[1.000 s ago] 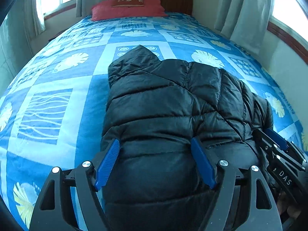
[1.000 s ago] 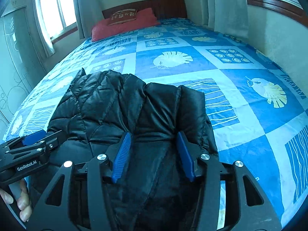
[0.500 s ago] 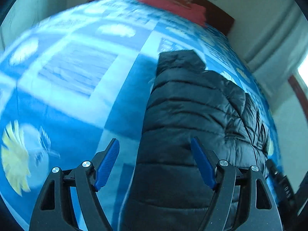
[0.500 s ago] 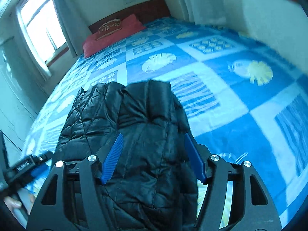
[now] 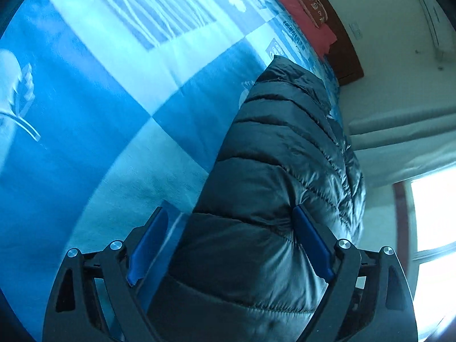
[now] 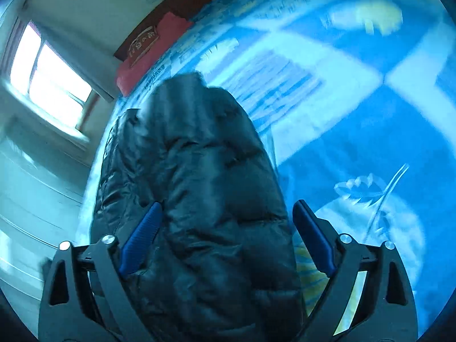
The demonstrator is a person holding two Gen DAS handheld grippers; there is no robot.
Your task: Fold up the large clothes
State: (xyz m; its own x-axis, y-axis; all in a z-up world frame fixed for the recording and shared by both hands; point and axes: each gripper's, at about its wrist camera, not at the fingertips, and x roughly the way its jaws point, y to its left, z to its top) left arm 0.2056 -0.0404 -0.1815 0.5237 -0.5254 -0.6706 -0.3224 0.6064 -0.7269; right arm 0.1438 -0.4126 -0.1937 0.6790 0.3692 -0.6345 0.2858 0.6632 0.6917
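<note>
Left wrist view, tilted steeply sideways: a black quilted puffer jacket lies folded into a long bundle on a bed with a blue and white patterned bedspread. The left gripper stands wide, its jaws having just been opening. The jacket's near end sits between the blue pads; the right-hand pad touches or nearly touches the fabric, while the other stands clear over the bedspread. A red pillow lies by the dark wooden headboard at the far end.

Right wrist view, also tilted and blurred: the right gripper is spread wide too, jaws just opened. The jacket fills the gap; its left pad seems to brush the fabric, though blur makes that uncertain. A bright window shows at the left.
</note>
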